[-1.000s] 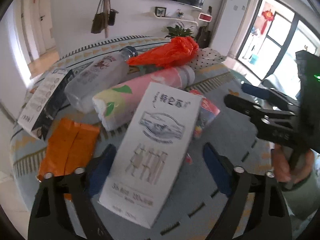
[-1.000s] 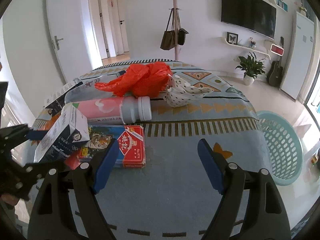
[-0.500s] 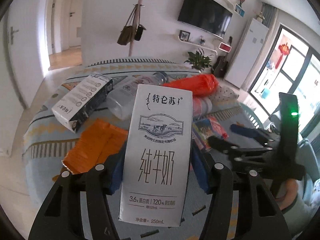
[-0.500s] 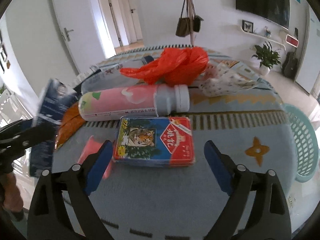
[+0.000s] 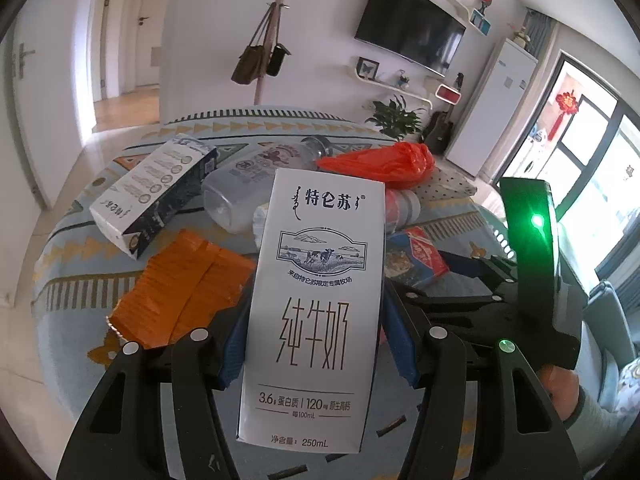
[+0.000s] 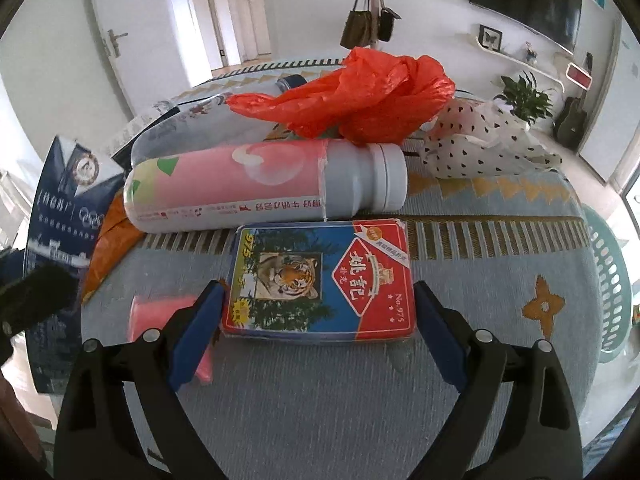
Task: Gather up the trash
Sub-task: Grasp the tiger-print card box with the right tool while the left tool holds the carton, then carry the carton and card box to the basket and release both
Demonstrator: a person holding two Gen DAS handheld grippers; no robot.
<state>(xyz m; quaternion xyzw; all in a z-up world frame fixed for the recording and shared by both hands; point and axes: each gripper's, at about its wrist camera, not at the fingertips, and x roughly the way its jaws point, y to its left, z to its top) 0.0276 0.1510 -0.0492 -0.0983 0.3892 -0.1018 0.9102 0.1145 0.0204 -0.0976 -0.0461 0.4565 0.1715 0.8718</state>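
Observation:
My left gripper (image 5: 314,344) is shut on a white milk carton (image 5: 316,300) and holds it upright above the table; the carton's dark side shows in the right wrist view (image 6: 60,208). My right gripper (image 6: 318,320) is open, its blue pads on either side of a red and blue playing-card box (image 6: 320,276) lying flat; the box also shows in the left wrist view (image 5: 420,256). Behind it lie a pink bottle (image 6: 256,184), a clear bottle (image 5: 256,184) and an orange plastic bag (image 6: 360,96).
A second milk carton (image 5: 156,196) and an orange wrapper (image 5: 184,288) lie at the left. A dotted white bag (image 6: 484,140) lies at the back right. A pink scrap (image 6: 160,312) sits by my right gripper's left finger. A teal basket (image 6: 612,280) stands beyond the table's right edge.
My left gripper closed on the milk carton, stood it upright and lifted it. My right gripper moved forward and down until its open fingers straddle the card box.

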